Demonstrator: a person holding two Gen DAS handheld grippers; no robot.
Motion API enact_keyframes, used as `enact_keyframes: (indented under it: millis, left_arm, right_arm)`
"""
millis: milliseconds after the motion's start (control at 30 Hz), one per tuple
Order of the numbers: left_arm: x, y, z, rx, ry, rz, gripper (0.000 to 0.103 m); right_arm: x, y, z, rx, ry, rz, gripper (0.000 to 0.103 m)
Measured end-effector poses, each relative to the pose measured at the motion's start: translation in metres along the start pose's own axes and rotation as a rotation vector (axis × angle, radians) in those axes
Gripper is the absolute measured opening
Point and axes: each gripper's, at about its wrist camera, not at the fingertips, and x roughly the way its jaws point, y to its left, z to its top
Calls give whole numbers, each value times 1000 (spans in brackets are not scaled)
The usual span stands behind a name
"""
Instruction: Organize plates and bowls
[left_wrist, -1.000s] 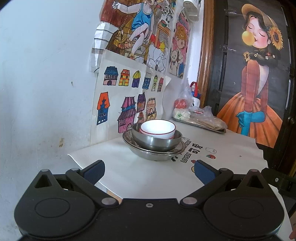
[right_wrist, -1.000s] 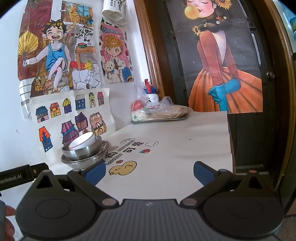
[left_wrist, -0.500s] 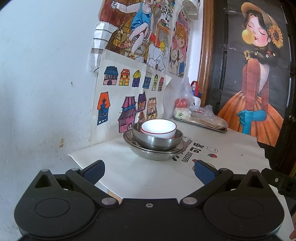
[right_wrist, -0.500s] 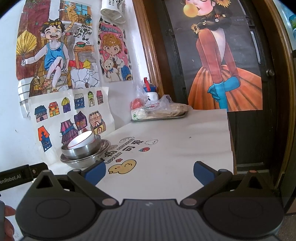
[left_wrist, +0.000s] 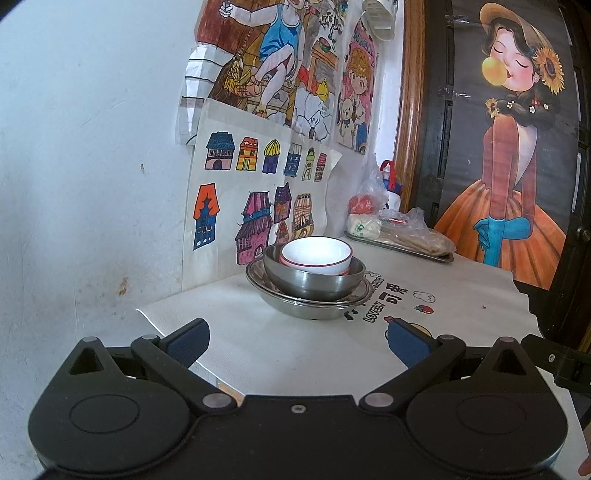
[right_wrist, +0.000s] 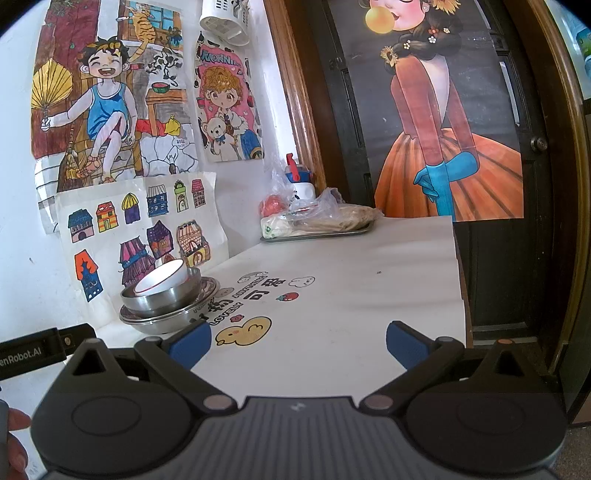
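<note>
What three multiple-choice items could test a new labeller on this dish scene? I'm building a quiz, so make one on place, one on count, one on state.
1. Where does the white bowl sit?
A. Inside the steel bowl
B. On the far tray
C. Bare on the table

2. How many dishes make up the stack near the wall?
A. Two
B. Three
C. Five

3. What state is the left tool in?
A. Shut on the white bowl
B. Shut on nothing
C. Open, holding nothing

Answers:
1. A: its red-trimmed rim rises from within the steel bowl.
2. B: white bowl, steel bowl and the steel plate beneath them.
3. C: its blue pads stand wide apart with only tabletop between, short of the stack; the right tool looks the same.
</note>
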Motion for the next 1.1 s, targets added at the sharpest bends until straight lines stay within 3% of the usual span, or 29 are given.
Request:
enact_keyframes:
  millis: [1100]
  left_arm:
    - [0, 0, 0, 7, 1, 1, 102]
  right_arm:
    - [2, 1, -2, 0, 5, 0, 103]
